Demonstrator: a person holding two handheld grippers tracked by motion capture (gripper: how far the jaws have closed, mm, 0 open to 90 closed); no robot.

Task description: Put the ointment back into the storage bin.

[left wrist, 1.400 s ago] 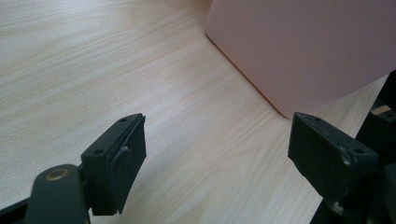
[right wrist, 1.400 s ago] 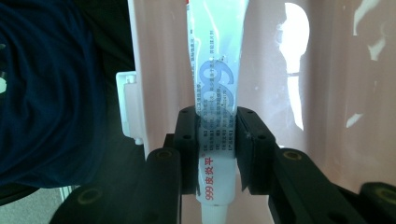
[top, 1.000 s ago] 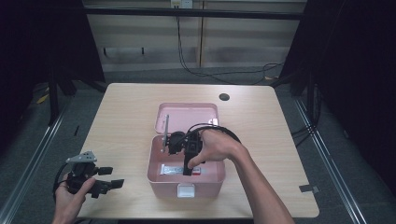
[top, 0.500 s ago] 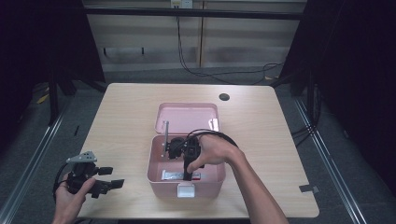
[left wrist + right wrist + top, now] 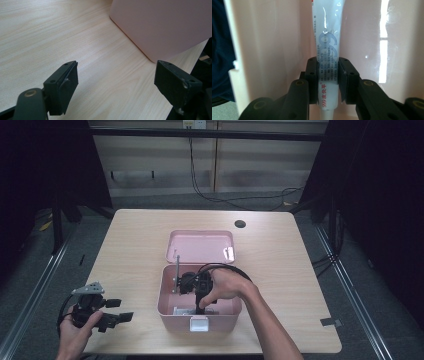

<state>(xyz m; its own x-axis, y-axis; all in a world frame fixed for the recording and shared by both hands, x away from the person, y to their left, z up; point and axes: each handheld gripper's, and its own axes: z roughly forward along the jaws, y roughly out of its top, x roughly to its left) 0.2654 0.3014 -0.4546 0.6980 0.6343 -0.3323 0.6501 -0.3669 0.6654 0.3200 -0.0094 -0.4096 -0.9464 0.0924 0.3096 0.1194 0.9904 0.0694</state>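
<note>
With our right gripper (image 5: pixel 327 80) clenched on the ointment tube (image 5: pixel 327 50) between its jaws inside the pink box (image 5: pixel 170 306), we judge lifting out remains, our left gripper (image 5: pixel 117 87) idle, jaws spread.

Tube (image 5: pixel 327 62) in box (image 5: pixel 170 306), left claw (image 5: pixel 116 312) beside.

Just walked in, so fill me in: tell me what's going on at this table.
A person works with two handheld grippers at a table. The right gripper is down inside an open pink box, shut on a white tube. The left gripper is open over the table beside the box.
</note>
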